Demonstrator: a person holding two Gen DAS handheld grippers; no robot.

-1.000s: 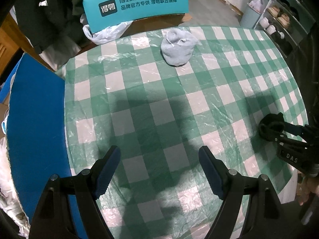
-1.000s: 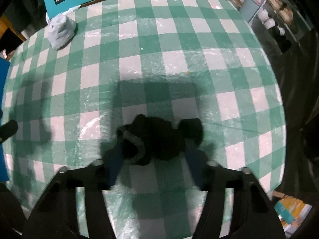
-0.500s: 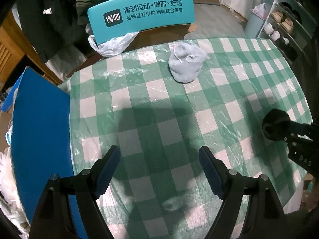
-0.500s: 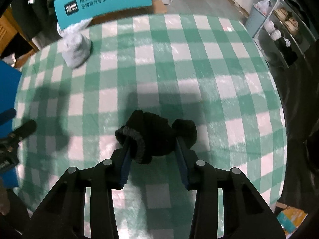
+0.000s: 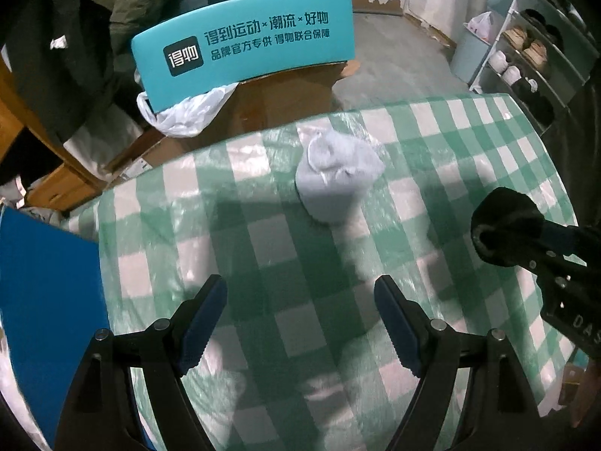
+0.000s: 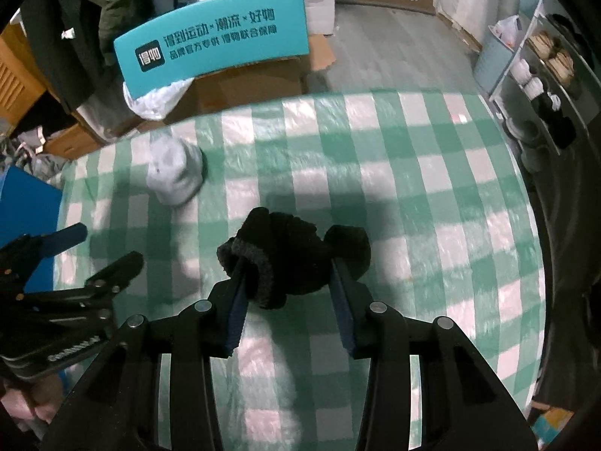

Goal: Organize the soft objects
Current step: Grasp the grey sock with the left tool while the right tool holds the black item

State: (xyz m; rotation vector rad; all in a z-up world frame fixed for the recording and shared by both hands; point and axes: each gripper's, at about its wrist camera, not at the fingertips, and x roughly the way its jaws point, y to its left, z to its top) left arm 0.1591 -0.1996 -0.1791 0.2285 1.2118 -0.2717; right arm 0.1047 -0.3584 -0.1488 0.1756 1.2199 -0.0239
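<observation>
- My right gripper (image 6: 287, 263) is clamped on the black sock bundle (image 6: 289, 251) (its grey cuff shows at the left pad), held above the green-checked tablecloth (image 6: 413, 195).
- My left gripper (image 5: 300, 319) stands wide, with nothing between its fingers.
- The grey sock bundle (image 5: 334, 180) lies near the table's far edge — below the teal box (image 5: 244, 49).

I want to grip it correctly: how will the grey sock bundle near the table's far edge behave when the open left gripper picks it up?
The grey sock bundle looks soft and rumpled, so it would probably squash between the fingers rather than resist. It seems light. Being loosely balled, a layer might unfold or sag once lifted off the checked tablecloth.
</observation>
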